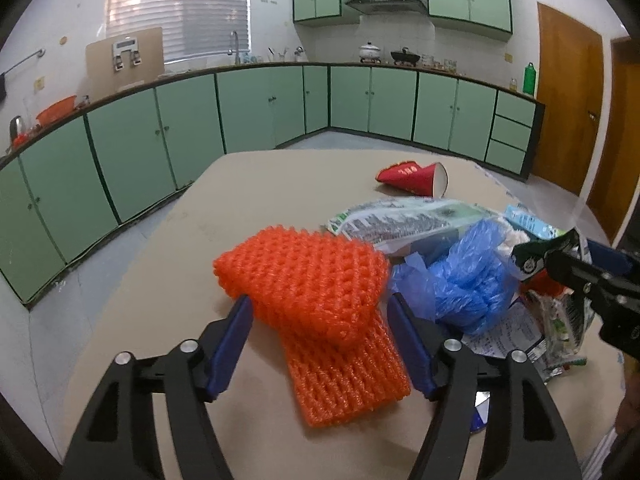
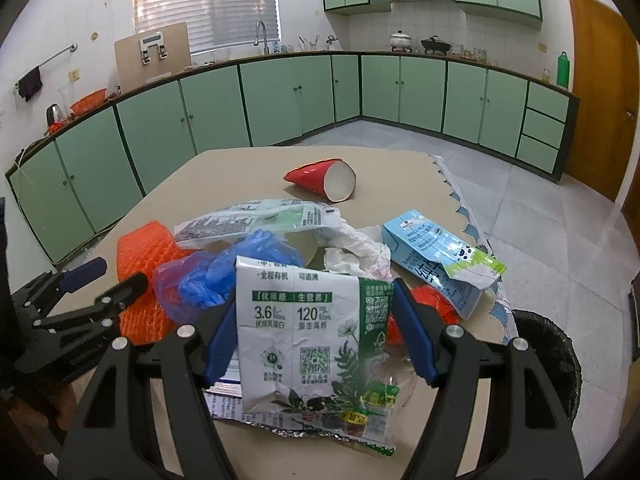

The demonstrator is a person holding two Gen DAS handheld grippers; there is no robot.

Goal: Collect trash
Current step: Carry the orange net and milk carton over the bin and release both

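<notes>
In the left wrist view, the left gripper has its jaws spread on both sides of the folded orange foam net sleeve, which lies on the beige surface near the front edge, while the crumpled blue plastic bag lies just beside it on the right and the red paper cup lies on its side toward the far edge. In the right wrist view, the right gripper has its jaws spread around the flattened white and green milk carton near the front edge of the surface; the light blue milk carton lies near the right edge, and the black trash bin stands on the floor beside that edge.
</notes>
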